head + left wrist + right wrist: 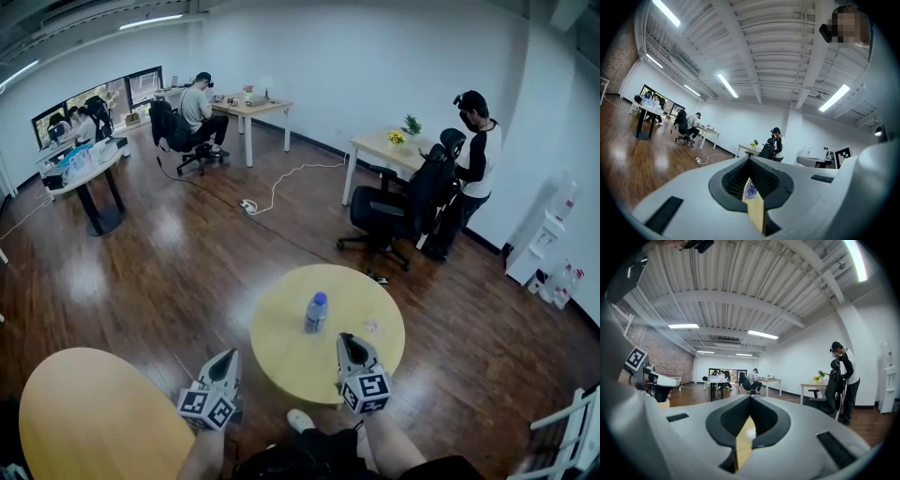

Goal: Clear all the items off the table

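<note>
A clear water bottle (pixel 316 312) with a blue cap stands upright near the middle of the small round yellow table (pixel 281 347). A small clear scrap (pixel 371 326) lies to its right. My left gripper (pixel 231 355) hovers off the table's left front edge and is shut on nothing. My right gripper (pixel 343 338) is over the table's front part, right of the bottle, also shut and empty. In the left gripper view the bottle (pixel 750 188) shows through the gap behind the closed tips (pixel 750 160). The right gripper view shows closed tips (pixel 750 398) over a strip of tabletop (pixel 743 437).
A larger round yellow table (pixel 94 417) fills the lower left. A black office chair (pixel 394 211) and a standing person (pixel 473 169) are behind the small table. A white cable (pixel 281 183) lies on the wood floor. A white rack (pixel 572 431) stands at lower right.
</note>
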Motion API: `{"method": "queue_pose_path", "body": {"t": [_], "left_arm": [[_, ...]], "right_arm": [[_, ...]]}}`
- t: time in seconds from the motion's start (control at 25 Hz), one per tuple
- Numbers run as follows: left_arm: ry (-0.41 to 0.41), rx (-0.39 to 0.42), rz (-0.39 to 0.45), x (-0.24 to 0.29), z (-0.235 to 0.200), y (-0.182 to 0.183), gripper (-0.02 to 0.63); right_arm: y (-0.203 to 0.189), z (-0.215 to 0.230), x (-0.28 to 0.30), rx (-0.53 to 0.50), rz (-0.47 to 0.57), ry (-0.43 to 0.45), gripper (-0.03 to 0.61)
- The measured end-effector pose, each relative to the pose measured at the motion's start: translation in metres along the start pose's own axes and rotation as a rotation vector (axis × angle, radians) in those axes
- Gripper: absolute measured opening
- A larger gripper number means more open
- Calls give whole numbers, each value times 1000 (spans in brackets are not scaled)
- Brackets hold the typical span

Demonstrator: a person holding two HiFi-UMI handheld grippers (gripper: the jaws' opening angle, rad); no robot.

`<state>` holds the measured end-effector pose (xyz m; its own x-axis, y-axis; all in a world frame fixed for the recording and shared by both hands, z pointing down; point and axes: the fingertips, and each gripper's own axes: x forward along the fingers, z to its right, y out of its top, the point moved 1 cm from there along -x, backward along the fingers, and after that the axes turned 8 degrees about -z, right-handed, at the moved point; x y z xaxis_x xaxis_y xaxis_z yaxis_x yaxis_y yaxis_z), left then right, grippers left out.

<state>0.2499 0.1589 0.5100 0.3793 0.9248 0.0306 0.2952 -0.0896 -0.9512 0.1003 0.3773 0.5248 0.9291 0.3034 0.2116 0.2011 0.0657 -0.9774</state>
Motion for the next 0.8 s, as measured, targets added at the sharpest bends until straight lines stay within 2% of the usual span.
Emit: {"method": "queue_pose_path", "body": {"t": [0.2, 0.56, 0.8], "left_arm": [[19, -5, 7, -8, -5, 0, -2], [42, -6, 30, -18, -17, 8, -2], [27, -1, 29, -22, -17, 8, -2]], "right_arm": [[4, -10, 2, -64, -15, 2, 2], [7, -25, 9, -72, -4, 26, 2], [8, -28, 6, -76, -3, 23, 2]]}}
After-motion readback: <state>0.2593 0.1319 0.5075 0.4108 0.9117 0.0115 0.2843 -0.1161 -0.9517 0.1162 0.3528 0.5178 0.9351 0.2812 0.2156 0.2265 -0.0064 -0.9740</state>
